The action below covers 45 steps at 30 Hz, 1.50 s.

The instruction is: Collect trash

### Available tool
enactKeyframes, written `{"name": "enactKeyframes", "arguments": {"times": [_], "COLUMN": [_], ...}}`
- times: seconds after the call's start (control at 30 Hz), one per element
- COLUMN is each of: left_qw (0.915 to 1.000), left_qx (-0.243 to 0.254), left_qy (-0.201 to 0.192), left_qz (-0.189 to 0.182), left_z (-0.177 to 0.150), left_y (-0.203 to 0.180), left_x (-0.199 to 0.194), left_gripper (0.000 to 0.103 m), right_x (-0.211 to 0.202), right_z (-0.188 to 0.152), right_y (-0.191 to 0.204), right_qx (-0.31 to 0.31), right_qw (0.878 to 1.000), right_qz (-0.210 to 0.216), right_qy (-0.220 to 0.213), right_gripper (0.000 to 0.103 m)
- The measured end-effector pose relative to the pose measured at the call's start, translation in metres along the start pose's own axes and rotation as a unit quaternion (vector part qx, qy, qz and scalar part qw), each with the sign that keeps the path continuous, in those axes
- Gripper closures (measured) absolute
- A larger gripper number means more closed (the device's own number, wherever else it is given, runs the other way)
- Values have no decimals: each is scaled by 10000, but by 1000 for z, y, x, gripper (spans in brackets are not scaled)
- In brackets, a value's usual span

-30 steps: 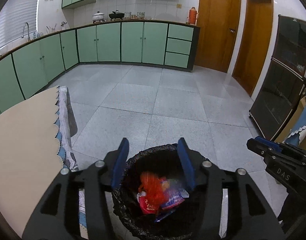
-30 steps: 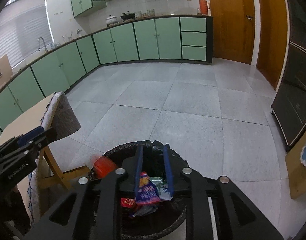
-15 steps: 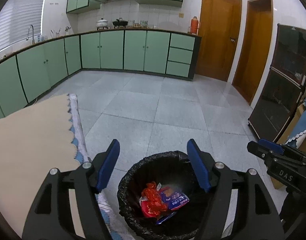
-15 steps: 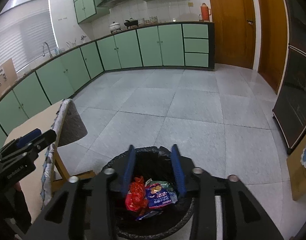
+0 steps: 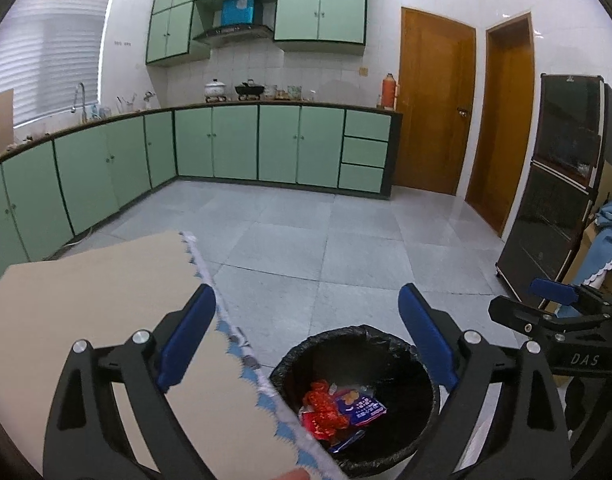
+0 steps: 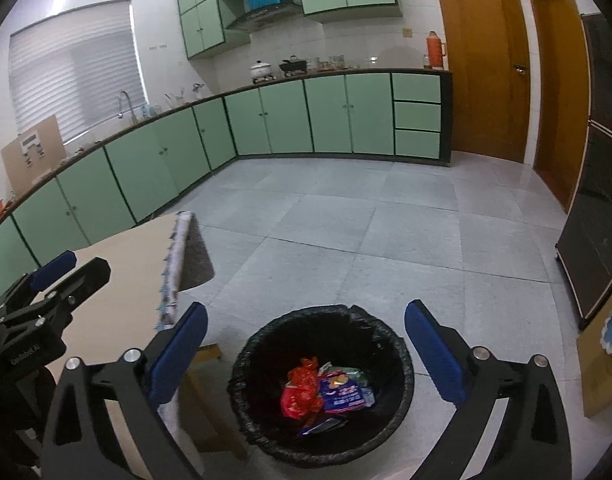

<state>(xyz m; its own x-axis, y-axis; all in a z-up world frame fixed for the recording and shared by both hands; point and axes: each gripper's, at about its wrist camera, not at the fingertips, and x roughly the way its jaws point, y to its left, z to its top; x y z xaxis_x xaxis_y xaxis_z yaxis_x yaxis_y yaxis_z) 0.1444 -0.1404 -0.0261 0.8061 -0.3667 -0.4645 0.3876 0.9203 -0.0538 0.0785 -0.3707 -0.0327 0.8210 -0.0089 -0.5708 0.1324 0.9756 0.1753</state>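
Both grippers have risen since the earlier frame, jaws just opening; left gripper (image 5: 306, 332) and right gripper (image 6: 306, 340) gape empty above the bin (image 6: 398, 344); red wrapper (image 6: 301, 392) and, seemingly, blue packet (image 6: 340, 394) lie inside.

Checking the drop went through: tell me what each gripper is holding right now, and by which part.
Nothing is held. The left gripper and right gripper have just been opening, with nothing between the jaws. The red wrapper and blue packet lie in the trash bin.

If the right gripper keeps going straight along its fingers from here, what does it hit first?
Most likely the black-lined trash bin. The right gripper is open and empty, angled down, with the bin's mouth between its fingers. It would probably enter the opening or touch the far rim, then reach the red wrapper; depth is unclear.
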Motion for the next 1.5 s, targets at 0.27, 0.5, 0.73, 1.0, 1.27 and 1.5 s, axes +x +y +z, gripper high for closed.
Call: {"name": "enactKeyframes", "arguments": {"times": [0.27, 0.5, 0.73, 1.0, 1.27, 1.5], "left_qw": [9997, 9991, 9987, 9981, 9974, 9970], "left_qx": [-39, -5, -63, -26, -23, 18], "left_qy": [-209, -377, -454, -570, -666, -715], "left_qz": [146, 203, 225, 251, 284, 286], "left_z": [11, 14, 11, 12, 12, 12], "left_y": [4, 7, 11, 14, 17, 15], "left_x": [-49, -83, -105, -124, -138, -141], "left_gripper": [13, 13, 13, 13, 13, 13], "right_x": [-39, -75, -92, -103, -113, -117], "right_z": [2, 7, 6, 6, 7, 5], "right_y": [23, 40, 58, 66, 69, 71], "right_qx": [-69, -289, -469, -551, -609, -634], "right_qw": [9998, 9987, 9973, 9961, 9951, 9946], "right_qz": [201, 336, 429, 504, 528, 526], "right_qy": [-42, -260, -379, -470, -570, -624], "right_gripper": [6, 6, 6, 6, 6, 6]}}
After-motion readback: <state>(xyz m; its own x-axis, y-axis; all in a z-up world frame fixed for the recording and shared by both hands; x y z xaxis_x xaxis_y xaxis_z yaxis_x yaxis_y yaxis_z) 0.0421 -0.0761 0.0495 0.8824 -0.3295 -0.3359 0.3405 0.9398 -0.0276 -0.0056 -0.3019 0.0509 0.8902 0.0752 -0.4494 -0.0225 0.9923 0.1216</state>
